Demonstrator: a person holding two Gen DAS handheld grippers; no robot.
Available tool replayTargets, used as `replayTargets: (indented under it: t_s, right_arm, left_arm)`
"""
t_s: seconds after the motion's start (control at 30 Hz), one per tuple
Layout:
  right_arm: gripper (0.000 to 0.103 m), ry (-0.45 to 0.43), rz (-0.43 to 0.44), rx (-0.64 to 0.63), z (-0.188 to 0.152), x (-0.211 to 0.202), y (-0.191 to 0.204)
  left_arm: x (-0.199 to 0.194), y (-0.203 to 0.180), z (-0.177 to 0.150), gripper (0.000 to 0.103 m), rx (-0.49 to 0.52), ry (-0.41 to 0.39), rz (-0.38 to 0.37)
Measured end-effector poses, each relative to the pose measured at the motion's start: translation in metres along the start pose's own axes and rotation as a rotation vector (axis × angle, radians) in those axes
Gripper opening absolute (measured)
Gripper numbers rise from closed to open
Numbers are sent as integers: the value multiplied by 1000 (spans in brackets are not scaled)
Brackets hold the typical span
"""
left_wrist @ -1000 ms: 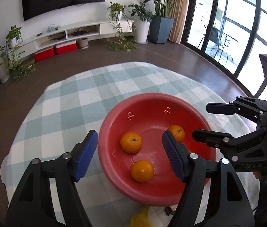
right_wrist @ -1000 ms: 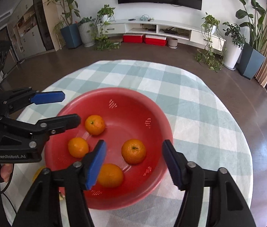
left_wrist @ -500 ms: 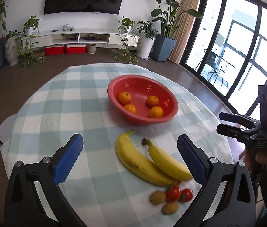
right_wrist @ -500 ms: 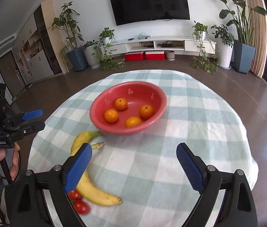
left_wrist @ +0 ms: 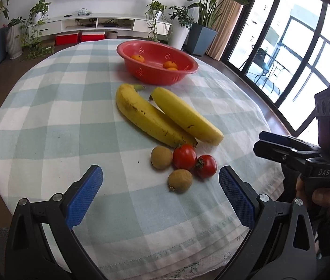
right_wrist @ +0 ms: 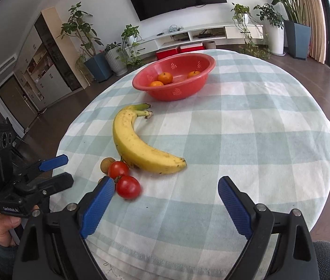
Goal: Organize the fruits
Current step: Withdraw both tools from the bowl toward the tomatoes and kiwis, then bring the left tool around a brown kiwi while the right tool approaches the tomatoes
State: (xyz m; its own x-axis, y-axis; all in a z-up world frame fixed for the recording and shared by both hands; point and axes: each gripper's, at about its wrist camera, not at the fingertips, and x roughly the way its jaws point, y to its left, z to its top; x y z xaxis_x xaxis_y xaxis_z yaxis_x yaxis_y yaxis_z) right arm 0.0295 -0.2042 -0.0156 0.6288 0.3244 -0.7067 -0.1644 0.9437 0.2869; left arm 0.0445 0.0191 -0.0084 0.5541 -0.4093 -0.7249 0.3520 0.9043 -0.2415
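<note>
A red bowl (left_wrist: 157, 72) (right_wrist: 176, 91) holding several oranges (left_wrist: 138, 58) (right_wrist: 165, 77) stands at the far side of the round checked table. Two bananas (left_wrist: 148, 119) (left_wrist: 186, 116) lie in the middle; in the right wrist view one banana (right_wrist: 139, 147) shows in full. Two tomatoes (left_wrist: 184, 156) (left_wrist: 207, 165) (right_wrist: 128, 186) and two small brown fruits (left_wrist: 161, 157) (left_wrist: 180, 180) lie near the front edge. My left gripper (left_wrist: 160, 198) is open and empty, just in front of them. My right gripper (right_wrist: 165, 205) is open and empty at the near edge, right of the tomatoes.
The checked tablecloth (left_wrist: 59, 116) (right_wrist: 258, 128) covers the round table and hangs over its edge. Beyond the table are a TV unit (right_wrist: 188, 35), potted plants (left_wrist: 202, 35) and glass doors (left_wrist: 305, 58).
Both grippers have pulled back from over the bowl to the near table edge and opened wider. The bananas, tomatoes and brown fruits have come into view.
</note>
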Motion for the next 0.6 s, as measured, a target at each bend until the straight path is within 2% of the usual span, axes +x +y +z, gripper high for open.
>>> replayTargets:
  t_s: [0.23, 0.5, 0.53, 0.57, 0.6]
  right_arm:
    - [86, 14, -6, -45, -6, 4, 7]
    - [75, 30, 8, -57, -8, 7, 9]
    - [73, 33, 10, -61, -8, 8, 9]
    - [68, 41, 12, -63, -8, 9, 10]
    - [65, 51, 15, -65, -8, 11, 10]
  left_arm:
    - [-5, -6, 7, 101, 83, -8, 36]
    - [2, -16, 10, 100, 175, 15, 11]
    - [4, -18, 9, 96, 191, 19, 4]
    - [6, -21, 8, 85, 203, 30, -3]
    - [11, -22, 8, 79, 208, 50, -13]
